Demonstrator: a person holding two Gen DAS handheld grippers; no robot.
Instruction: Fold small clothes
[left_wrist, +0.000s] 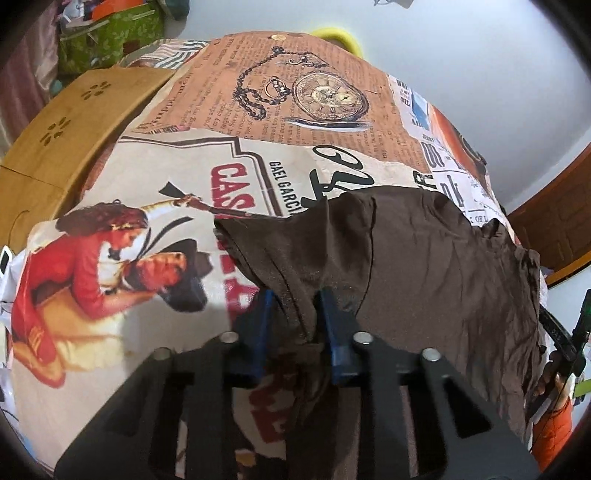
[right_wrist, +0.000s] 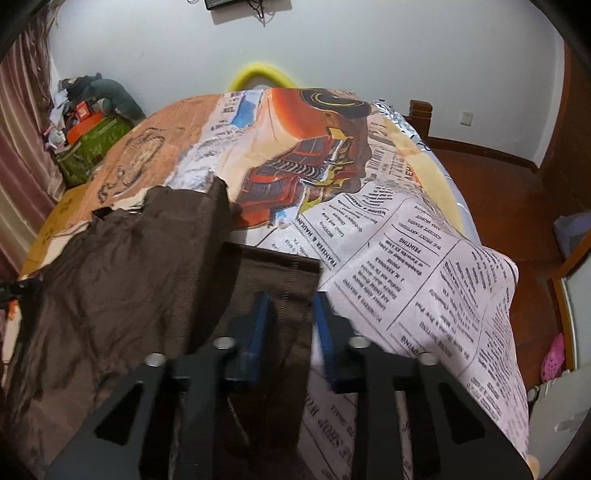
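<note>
A dark brown garment (left_wrist: 424, 266) lies crumpled on a bed cover printed with posters and newsprint (left_wrist: 155, 302). In the left wrist view my left gripper (left_wrist: 297, 314) is shut on a bunched fold at the garment's near left edge, with cloth squeezed between the blue fingers (left_wrist: 264, 317). In the right wrist view the same brown garment (right_wrist: 122, 280) spreads to the left. My right gripper (right_wrist: 292, 314) is shut on its hemmed right corner, and cloth runs down between the blue fingers (right_wrist: 325, 325). The garment's near edge is hidden under both gripper bodies.
A wooden board with cut-out flowers (left_wrist: 70, 129) lies beside the bed on the left. A green patterned box with clutter (right_wrist: 92, 144) stands in the far corner. A yellow padded arc (right_wrist: 264, 75) rises behind the bed. The wooden floor (right_wrist: 517, 206) and pink shoes (right_wrist: 552, 356) lie to the right.
</note>
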